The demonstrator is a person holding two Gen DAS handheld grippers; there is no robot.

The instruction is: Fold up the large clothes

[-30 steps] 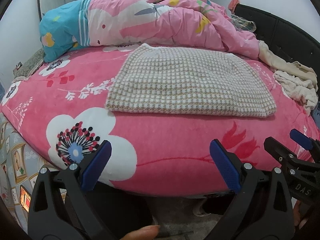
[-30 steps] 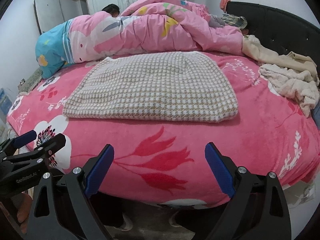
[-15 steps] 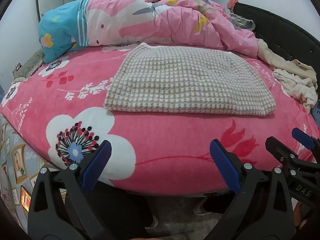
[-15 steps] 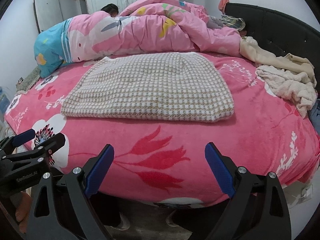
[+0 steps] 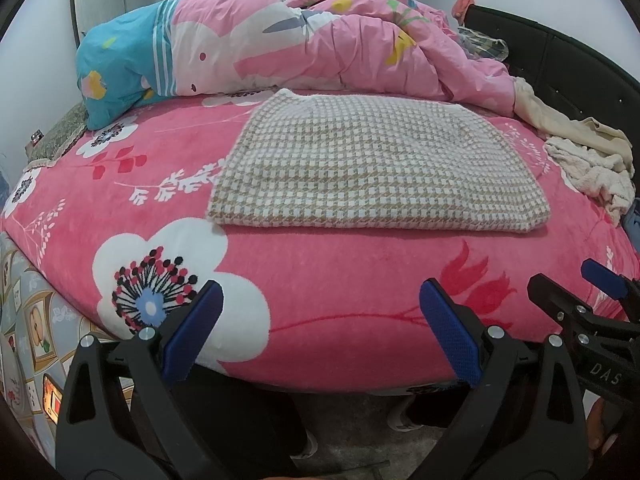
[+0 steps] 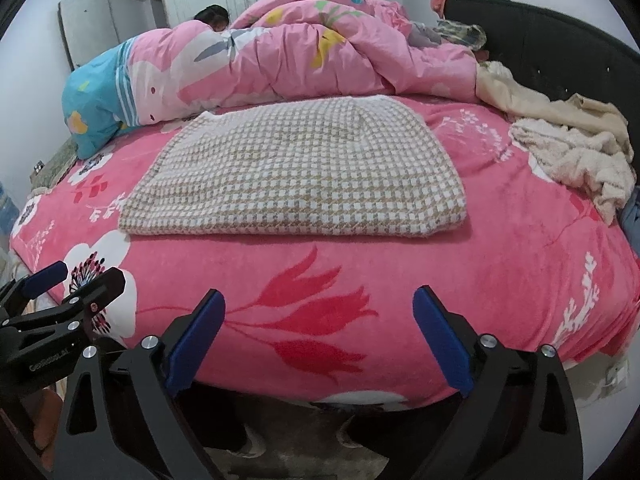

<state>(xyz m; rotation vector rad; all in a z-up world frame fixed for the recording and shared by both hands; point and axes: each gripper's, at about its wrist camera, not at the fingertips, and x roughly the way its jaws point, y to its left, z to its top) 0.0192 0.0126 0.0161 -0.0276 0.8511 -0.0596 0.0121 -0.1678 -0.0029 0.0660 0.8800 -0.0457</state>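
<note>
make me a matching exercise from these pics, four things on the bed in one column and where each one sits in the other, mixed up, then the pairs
Things:
1. checked garment
2. pink quilt
3. cream clothes pile
4. left gripper

Places or states:
A. heaped along the far side of the bed
B. open, held off the near edge of the bed
C. folded flat in the middle of the pink floral blanket
D. crumpled at the right, by the black headboard

Pairs: 1-C, 2-A, 3-D, 4-B

A dark head of hair pokes over the quilt (face hidden), floor underneath blurred.
</note>
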